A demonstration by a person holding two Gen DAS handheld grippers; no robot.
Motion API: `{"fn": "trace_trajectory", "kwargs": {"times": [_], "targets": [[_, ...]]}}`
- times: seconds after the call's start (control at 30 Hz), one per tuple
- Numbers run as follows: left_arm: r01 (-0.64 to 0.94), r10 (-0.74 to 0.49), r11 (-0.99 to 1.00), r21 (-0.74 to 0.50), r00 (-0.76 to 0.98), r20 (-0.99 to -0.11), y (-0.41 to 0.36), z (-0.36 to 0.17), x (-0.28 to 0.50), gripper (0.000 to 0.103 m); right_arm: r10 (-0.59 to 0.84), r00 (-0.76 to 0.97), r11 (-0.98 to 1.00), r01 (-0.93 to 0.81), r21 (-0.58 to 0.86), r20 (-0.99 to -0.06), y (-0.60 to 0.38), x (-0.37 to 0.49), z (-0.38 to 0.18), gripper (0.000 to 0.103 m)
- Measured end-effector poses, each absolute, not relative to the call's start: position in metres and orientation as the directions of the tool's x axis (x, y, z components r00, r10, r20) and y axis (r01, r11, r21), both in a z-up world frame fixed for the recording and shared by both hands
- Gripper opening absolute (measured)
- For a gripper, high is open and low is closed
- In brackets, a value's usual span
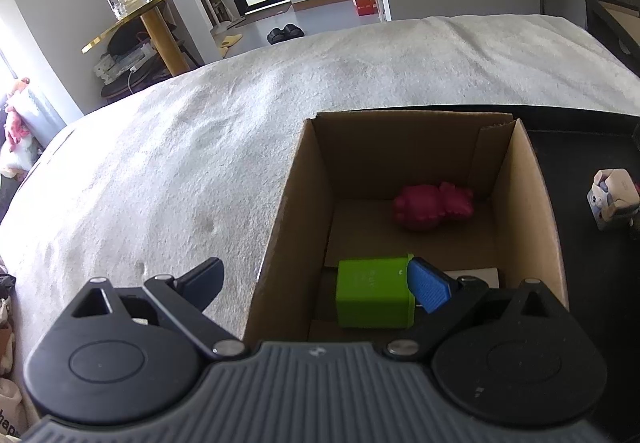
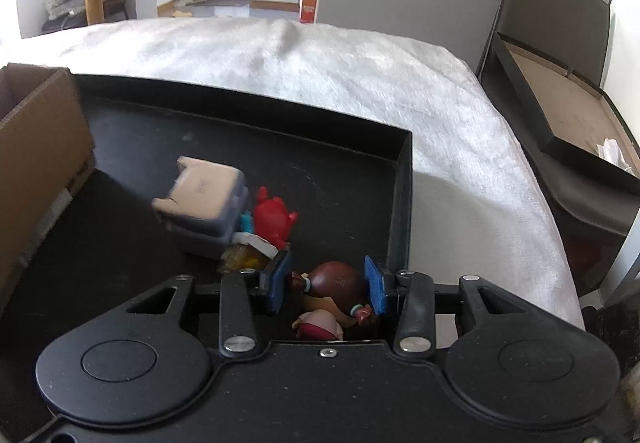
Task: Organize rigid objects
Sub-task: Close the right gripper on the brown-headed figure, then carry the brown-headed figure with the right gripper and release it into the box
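In the right wrist view a small doll (image 2: 334,281) with a brown head lies in the near right corner of a black tray (image 2: 280,147). My right gripper (image 2: 326,283) has its blue pads on either side of that head and is shut on it. In the left wrist view an open cardboard box (image 1: 528,203) holds a green cube (image 1: 374,293) and a dark red figure (image 1: 434,207). My left gripper (image 1: 316,285) stands wide open astride the box's left wall. One of its fingers (image 1: 428,287) is inside, beside the green cube.
On the tray, just beyond the doll, lie a beige and grey block toy (image 2: 204,203), a red figure (image 2: 274,221) and a small yellow piece (image 2: 250,255). The cardboard box (image 2: 36,155) borders the tray's left side. Both rest on a white fluffy blanket (image 2: 360,63).
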State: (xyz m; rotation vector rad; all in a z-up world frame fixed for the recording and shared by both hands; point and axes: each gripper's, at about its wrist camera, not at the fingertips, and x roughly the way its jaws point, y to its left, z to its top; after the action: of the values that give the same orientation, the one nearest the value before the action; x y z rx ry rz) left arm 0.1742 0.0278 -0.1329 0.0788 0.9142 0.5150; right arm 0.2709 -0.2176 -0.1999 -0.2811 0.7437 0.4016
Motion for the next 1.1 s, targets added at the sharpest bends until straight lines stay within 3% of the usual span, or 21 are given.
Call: {"fn": "trace_trajectory", "kwargs": {"times": [0.83,0.93,1.1], "targets": [[-0.403,0.429,0.887,0.224,0.545,-0.720,0.047,-0.129,0.153,0.096,0.368,0.704,0.814,-0.559,-0.156,-0.607,-0.154,0.230,-0.141,0.040],[-0.398,0.423,0.891,0.219,0.551,-0.719,0.048,-0.130,0.150,0.093,0.397,0.707,0.798,-0.581,-0.161,-0.585,-0.142,0.223,-0.134,0.040],[-0.384,0.399,0.902,0.198,0.563,-0.724,0.051,-0.131,0.147,0.076,0.444,0.706,0.764,-0.620,-0.178,-0.552,-0.125,0.213,-0.123,0.040]]}}
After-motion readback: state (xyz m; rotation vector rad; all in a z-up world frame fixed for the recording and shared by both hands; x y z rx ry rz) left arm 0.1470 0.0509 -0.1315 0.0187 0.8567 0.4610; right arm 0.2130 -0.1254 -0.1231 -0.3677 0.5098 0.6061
